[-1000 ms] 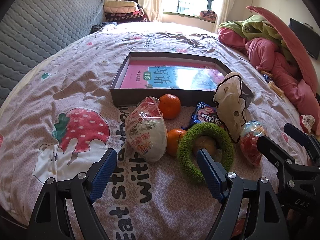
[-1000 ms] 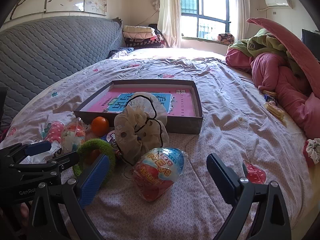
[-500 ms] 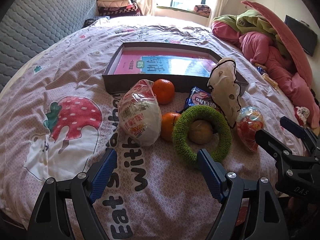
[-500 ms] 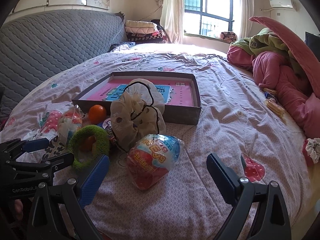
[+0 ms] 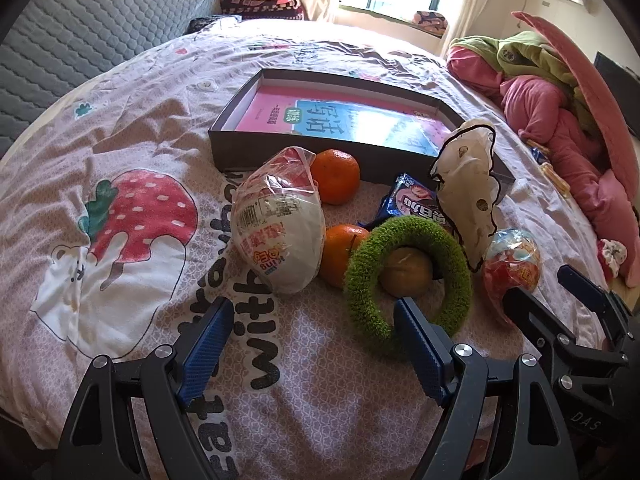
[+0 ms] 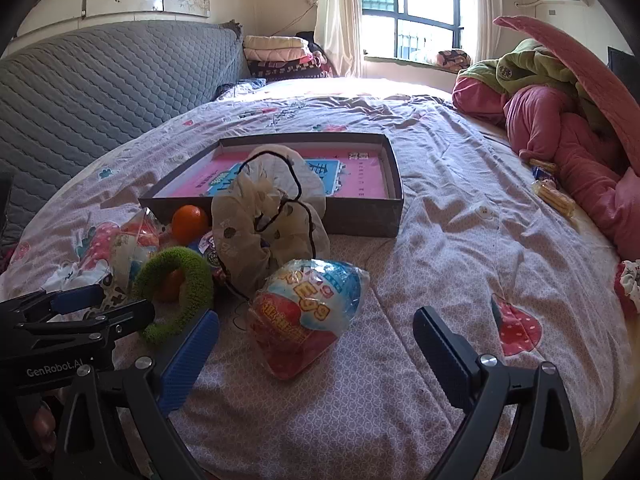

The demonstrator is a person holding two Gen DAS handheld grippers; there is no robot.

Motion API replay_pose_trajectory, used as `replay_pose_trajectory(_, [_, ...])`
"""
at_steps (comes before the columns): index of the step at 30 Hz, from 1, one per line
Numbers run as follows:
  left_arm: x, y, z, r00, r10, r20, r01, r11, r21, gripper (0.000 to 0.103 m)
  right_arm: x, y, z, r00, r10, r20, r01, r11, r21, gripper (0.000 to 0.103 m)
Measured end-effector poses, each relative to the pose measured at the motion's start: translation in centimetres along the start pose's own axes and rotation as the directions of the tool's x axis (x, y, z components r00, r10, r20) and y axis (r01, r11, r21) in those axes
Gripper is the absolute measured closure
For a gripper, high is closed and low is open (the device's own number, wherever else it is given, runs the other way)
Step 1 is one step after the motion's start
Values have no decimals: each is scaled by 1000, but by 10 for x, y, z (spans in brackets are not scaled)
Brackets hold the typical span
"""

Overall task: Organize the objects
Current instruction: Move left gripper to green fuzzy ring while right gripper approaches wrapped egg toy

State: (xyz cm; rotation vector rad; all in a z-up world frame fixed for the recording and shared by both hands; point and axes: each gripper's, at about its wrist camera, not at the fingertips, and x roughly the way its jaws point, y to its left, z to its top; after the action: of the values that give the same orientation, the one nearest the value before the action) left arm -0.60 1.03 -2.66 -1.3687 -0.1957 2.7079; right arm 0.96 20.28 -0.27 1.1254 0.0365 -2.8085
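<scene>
A shallow dark box (image 5: 288, 152) with a pink and blue book inside lies on the bed; it also shows in the right wrist view (image 6: 360, 212). In front of it lie a white wrapped bun (image 5: 278, 224), two oranges (image 5: 335, 176), a green fuzzy ring (image 5: 408, 280) around a brownish fruit (image 5: 406, 272), a blue snack packet (image 5: 412, 204), a cream scrunchie (image 5: 466, 196) and a red and blue egg toy packet (image 6: 308, 312). My left gripper (image 5: 310, 344) is open just short of the bun and ring. My right gripper (image 6: 316, 356) is open, close in front of the egg packet.
A grey quilted headboard (image 6: 92, 92) runs along the left. Pink and green bedding (image 6: 560, 112) is piled at the right. Small yellow snack packets (image 6: 554, 196) lie near that pile. Folded blankets (image 6: 276, 56) sit by the window.
Both grippers have moved forward and a little lower, so the objects look nearer. Both stay open. Nothing on the bed has moved.
</scene>
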Motion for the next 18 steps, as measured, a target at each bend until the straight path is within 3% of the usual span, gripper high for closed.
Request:
replay_pose_trajectory(5, [2,-1,-2,999,-44,-6,43,998,-42,20,7,-3,0,1000,-17,-9,17,1000,5,5])
replay_pose_trajectory(10, [6,2,-5,999,-48,-8,47,996,-77,21,21,-9,1,999,2,-44,0,999,40,5])
replay_pose_trajectory(18, [6,1,-5,999,-48,-4,48,994,-98,25,32,-6,-2,997,-9,-73,9,1000,-1,9])
